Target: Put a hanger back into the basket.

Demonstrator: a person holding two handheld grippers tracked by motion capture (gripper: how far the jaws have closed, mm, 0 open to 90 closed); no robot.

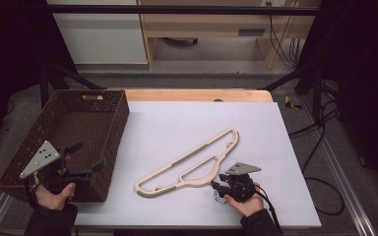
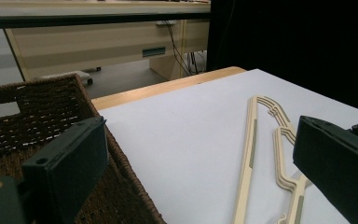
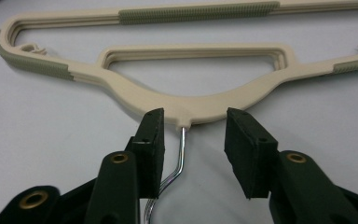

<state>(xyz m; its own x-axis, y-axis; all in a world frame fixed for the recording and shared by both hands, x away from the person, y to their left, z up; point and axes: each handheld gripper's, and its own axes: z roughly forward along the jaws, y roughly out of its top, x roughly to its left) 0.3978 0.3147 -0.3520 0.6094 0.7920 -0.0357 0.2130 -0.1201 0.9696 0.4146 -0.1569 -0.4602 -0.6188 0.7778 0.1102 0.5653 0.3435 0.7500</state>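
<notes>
White sheet covers the tabletop (image 1: 177, 123), giving a flat, bare surface on which the work lies fully supported. Along its left edge stands the basket (image 1: 106, 142), a brown woven tray with a handle slot, close enough to serve as the likely drop point.

Near the front middle of the sheet lies the hanger (image 1: 189, 162), cream plastic with grey grip strips, flat and set diagonally. Its metal hook (image 3: 179, 154) points toward the person, so the neck is the nearest part to reach.

Right hand-held gripper (image 3: 193, 128): held low and almost level with the sheet, palm behind it, aimed at the neck. Its jaws stand wide, one on each side of the hook stem where it enters the plastic; neither pad touches it. Closing here would likely clamp the stem.

Left hand-held gripper (image 1: 86, 157): raised over the basket's near right corner, tilted, jaws wide and holding nothing. It is well apart from the hanger and appears to be waiting.
</notes>
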